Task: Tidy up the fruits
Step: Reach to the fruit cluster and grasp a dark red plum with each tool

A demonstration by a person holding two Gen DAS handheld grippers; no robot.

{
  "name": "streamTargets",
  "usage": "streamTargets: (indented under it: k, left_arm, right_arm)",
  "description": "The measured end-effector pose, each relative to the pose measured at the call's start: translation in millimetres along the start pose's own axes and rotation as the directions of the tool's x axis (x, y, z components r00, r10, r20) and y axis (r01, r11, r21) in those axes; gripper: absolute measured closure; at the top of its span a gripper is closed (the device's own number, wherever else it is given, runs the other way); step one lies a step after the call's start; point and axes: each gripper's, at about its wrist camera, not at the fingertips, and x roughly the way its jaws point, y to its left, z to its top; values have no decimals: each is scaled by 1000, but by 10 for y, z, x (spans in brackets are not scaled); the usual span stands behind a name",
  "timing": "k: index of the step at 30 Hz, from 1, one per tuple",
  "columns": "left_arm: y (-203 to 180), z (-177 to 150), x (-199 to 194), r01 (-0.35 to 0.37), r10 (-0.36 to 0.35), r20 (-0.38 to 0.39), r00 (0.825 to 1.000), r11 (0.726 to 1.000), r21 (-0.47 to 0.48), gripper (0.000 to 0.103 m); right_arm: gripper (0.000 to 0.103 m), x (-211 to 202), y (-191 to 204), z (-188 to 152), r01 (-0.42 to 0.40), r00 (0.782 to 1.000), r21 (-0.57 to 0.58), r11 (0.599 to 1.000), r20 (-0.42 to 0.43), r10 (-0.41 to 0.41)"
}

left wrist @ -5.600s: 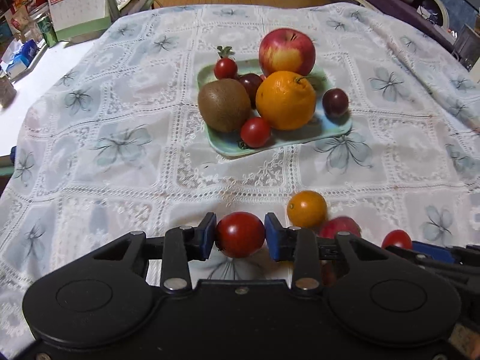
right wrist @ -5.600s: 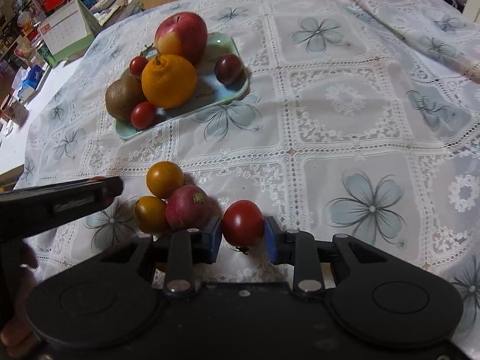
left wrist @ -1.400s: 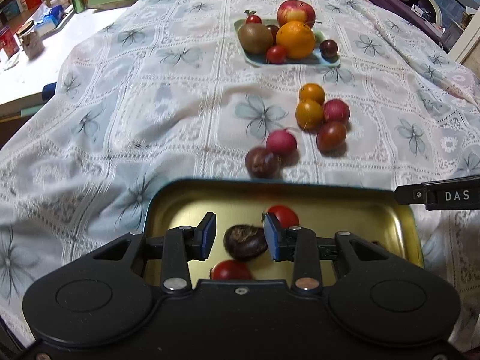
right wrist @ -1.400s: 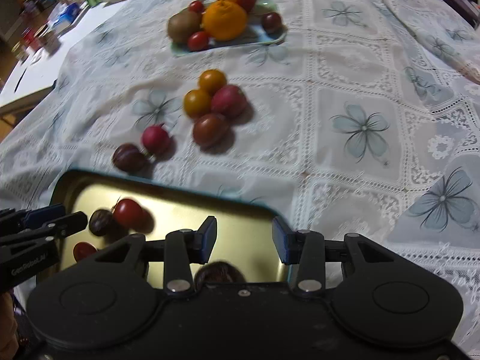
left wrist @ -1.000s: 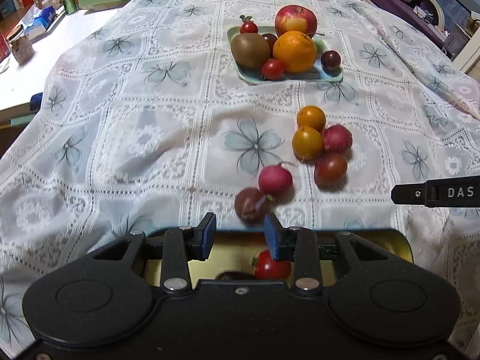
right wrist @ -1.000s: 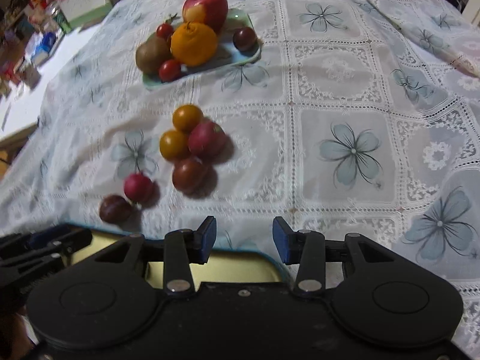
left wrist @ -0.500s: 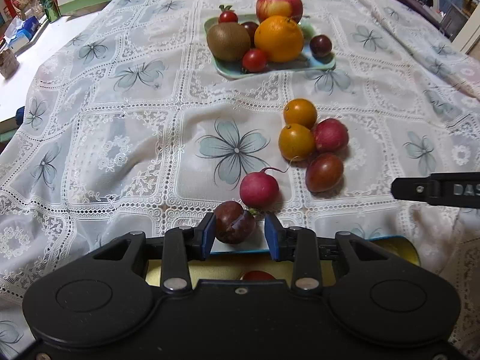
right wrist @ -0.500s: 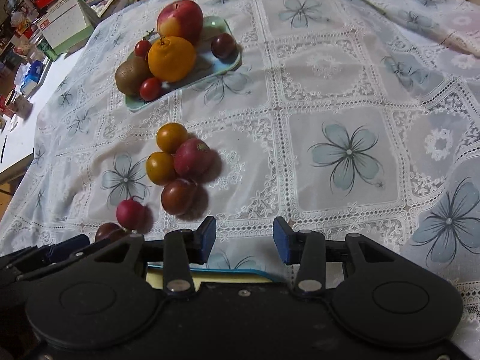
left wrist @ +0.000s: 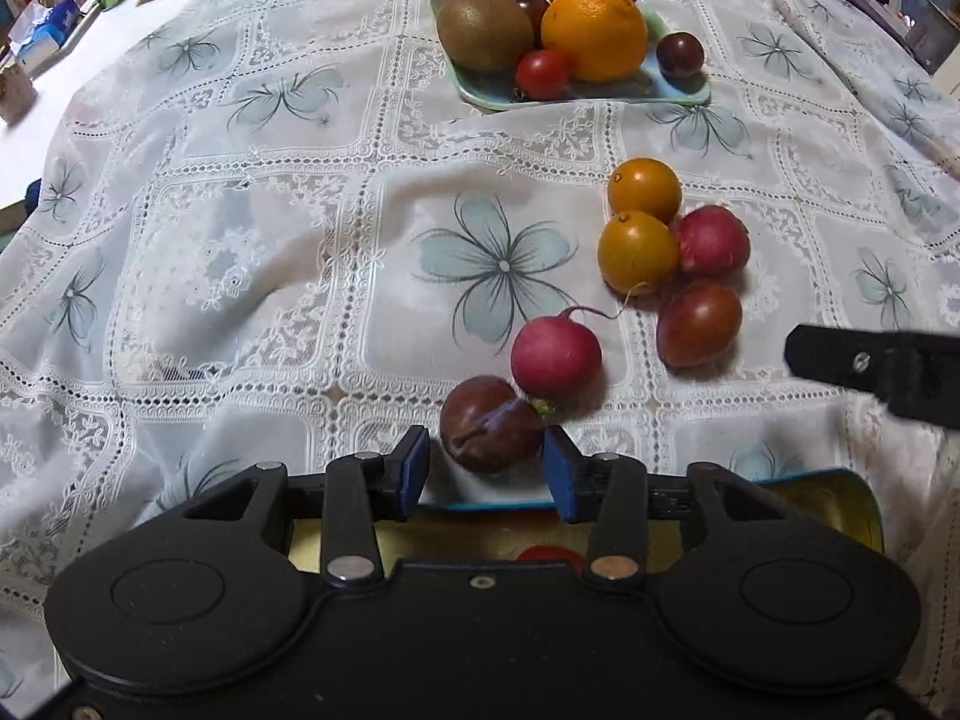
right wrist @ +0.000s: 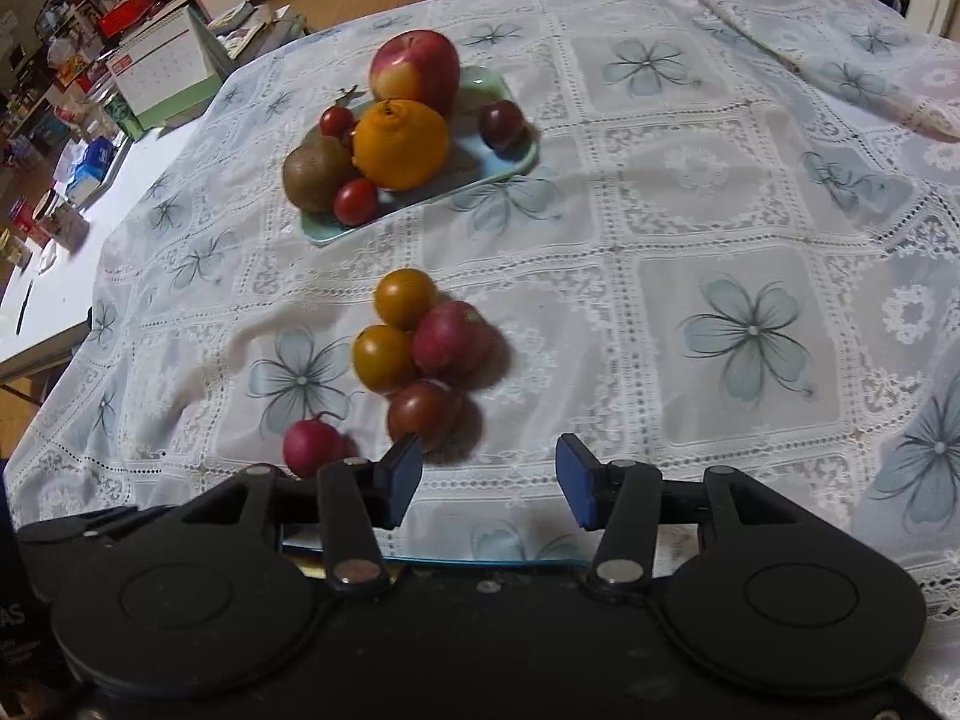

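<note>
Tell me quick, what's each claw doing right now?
Left gripper: open, jaws just widened around the dark plum, not gripping it.
Right gripper: open and empty, jaws just widened too.

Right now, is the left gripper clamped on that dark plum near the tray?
No, the left gripper stands open around the dark plum, with a gap showing at its left pad.

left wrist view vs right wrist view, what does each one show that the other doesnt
Only the left wrist view shows the dark plum between the open left gripper pads, whose jaws have just been opening, and a red tomato in the gold tray. Only the right wrist view shows the calendar and the open right gripper. Both show the radish, the orange and the green plate.
</note>
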Motion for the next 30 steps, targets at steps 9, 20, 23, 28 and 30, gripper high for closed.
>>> streamTargets:
  k: [9, 20, 23, 28, 30]
  left_arm:
    - [-18, 80, -109, -12, 13, 71, 997, 1000, -17, 60]
    - [257, 19, -439, -44, 53, 151, 987, 997, -68, 60]
    - [307, -23, -471, -36, 48, 152, 987, 996, -78, 60]
    - [354, -94, -498, -24, 36, 148, 988, 996, -83, 60]
    - [365, -124, -520, -15, 27, 146, 989, 996, -84, 60]
  right_arm:
    - [49, 147, 153, 73, -9, 1000, -1, 1000, -28, 9]
    - [48, 428, 372, 185, 3, 993, -30, 1000, -114, -6]
    - [48, 532, 391, 207, 23, 994, 8, 1000, -108, -22]
    - [49, 677, 411, 225, 50, 994, 16, 999, -101, -49]
    - [50, 724, 422, 224, 64, 993, 12, 998, -95, -63]
